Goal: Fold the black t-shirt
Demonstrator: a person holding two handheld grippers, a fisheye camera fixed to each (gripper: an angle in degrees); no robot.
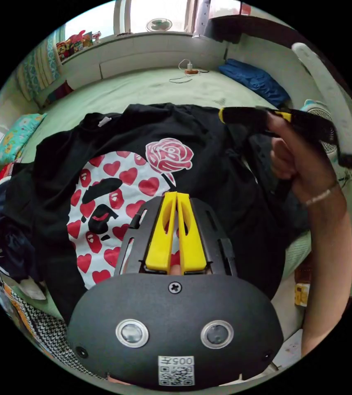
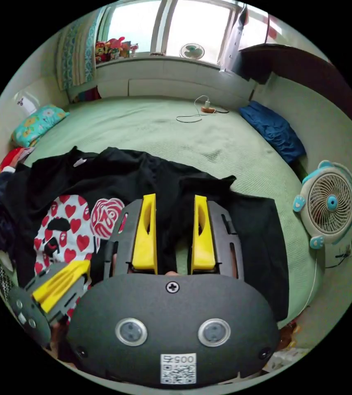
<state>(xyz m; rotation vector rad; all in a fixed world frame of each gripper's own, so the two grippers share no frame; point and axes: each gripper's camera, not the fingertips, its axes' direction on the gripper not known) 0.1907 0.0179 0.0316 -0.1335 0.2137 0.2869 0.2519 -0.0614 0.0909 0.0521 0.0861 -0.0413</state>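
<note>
The black t-shirt [image 1: 225, 193] lies front up on the green bed [image 1: 143, 88], showing a white print with red hearts and a pink rose. My left gripper [image 1: 176, 195] hovers over the print with its yellow jaws shut together; no cloth shows between them. In the right gripper view the left gripper [image 2: 86, 266] sits at the shirt's near edge. My right gripper [image 2: 175, 199] stands open over the shirt's right half, with a raised ridge of black cloth running between its jaws. A hand holds that right gripper [image 1: 225, 115] at the upper right of the left gripper view.
A small fan [image 2: 328, 203] stands off the bed's right side. A blue cloth [image 2: 272, 129] lies at the far right of the bed, and a charger with its cable [image 2: 202, 110] lies at the back. A floral pillow [image 2: 36, 123] and piled clothes [image 1: 7, 234] are on the left.
</note>
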